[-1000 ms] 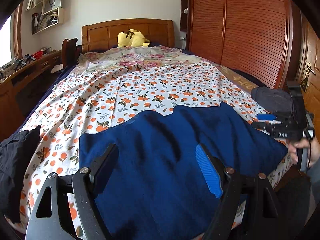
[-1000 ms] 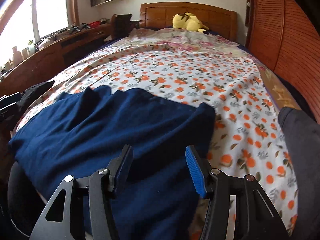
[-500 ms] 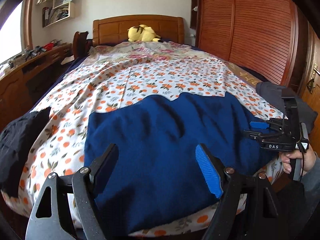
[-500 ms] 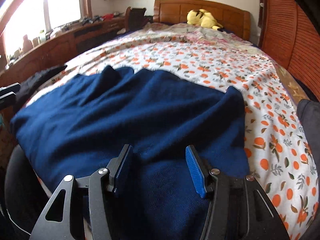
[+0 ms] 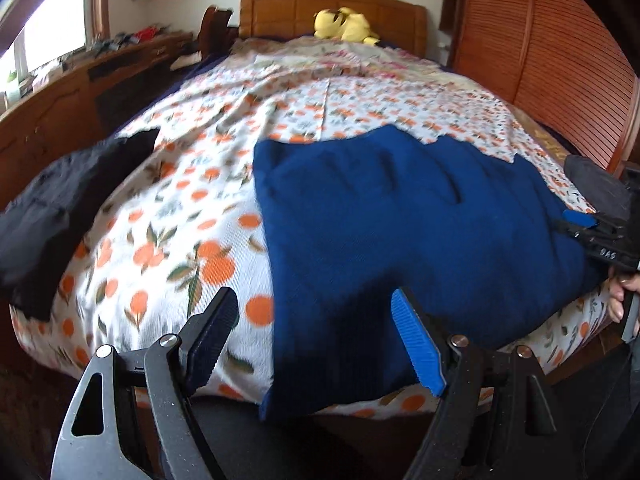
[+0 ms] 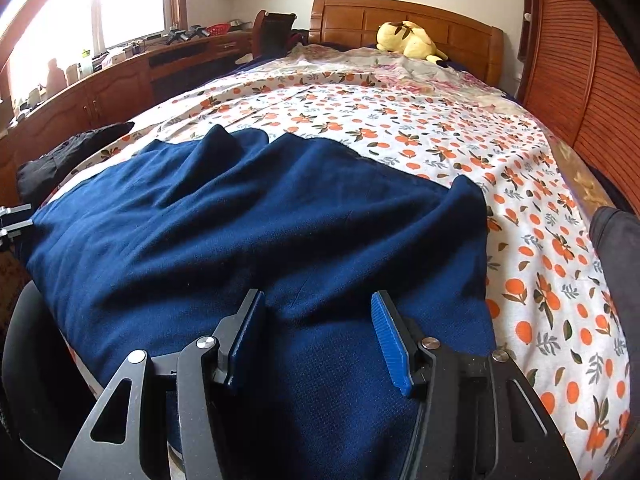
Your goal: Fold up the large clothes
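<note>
A dark blue garment (image 5: 400, 220) lies spread across the foot of the bed (image 5: 180, 240), its near edge hanging over the side. My left gripper (image 5: 316, 332) hovers open over the garment's near left corner, one finger above the orange-print sheet and the other above the blue cloth. Over the garment's near right part my right gripper (image 6: 320, 332) is open too; cloth lies below its fingers and the pads do not press it. In the left wrist view the right gripper (image 5: 592, 232) shows at the garment's right edge, held by a hand (image 5: 624, 296).
A black garment (image 5: 60, 200) lies on the bed's left corner and a dark grey one (image 6: 616, 240) on the right edge. A yellow plush toy (image 6: 408, 38) sits by the headboard. A wooden desk (image 6: 100, 92) runs along the left, a slatted wardrobe (image 5: 560, 60) along the right.
My left gripper has swung left and down, from above the garment's middle to its left corner. The right gripper sank a little toward the cloth, then stayed.
</note>
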Demonstrator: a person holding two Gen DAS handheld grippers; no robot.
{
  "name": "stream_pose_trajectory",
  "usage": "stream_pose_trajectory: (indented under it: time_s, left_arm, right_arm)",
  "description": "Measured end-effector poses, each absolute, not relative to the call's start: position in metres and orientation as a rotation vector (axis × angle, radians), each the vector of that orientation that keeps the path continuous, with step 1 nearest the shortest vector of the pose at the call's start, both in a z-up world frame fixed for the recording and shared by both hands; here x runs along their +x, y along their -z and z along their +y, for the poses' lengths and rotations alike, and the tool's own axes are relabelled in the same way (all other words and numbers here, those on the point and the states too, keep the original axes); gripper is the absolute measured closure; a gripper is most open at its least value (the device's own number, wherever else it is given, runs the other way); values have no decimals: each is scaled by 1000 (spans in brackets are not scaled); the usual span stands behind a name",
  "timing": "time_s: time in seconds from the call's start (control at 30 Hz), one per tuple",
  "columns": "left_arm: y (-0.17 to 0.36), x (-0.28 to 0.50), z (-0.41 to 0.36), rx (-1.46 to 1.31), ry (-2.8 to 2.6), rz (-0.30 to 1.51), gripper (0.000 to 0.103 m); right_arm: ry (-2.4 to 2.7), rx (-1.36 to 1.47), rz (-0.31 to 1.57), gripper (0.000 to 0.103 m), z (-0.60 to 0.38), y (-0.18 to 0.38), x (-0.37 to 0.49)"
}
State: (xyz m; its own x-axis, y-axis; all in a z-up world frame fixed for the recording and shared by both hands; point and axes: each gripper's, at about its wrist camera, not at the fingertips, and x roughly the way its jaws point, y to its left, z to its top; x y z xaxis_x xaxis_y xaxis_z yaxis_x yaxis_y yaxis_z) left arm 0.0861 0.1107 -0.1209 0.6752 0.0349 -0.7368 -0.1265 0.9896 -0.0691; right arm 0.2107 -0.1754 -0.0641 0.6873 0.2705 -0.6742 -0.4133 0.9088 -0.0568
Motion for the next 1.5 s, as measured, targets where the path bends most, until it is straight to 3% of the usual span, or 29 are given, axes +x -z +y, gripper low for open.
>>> stream_pose_trajectory:
  time_s: [0.5,0.57,0.63,0.73,1.1,1.27,1.5]
  left_arm:
    - [151,81,113,-280,-49,895,24]
    - [151,82,114,-315,-18,903,40]
    - [147,83,113,-343,6,916,73]
    - [128,90,102,-269,23,926,89]
    - [-14,144,-27,28,219,693,92]
    - [-35,179,-102,84,336,653,92]
    - [-24,214,-174,83,463,698,92]
  right_arm:
    - [-388,-213,689,46,-176,57,202]
    - [-389,-213,682,46,-178,55,201]
    - [-391,-206,678,46,-180,53,201]
    - [-399,-187,668,46,-186,49,198]
    - [-366,-85,623,46,-231,32,192]
    - [-320,-61,607,46,-258,29,186]
    - [-253,11,584,46,-296,25,168]
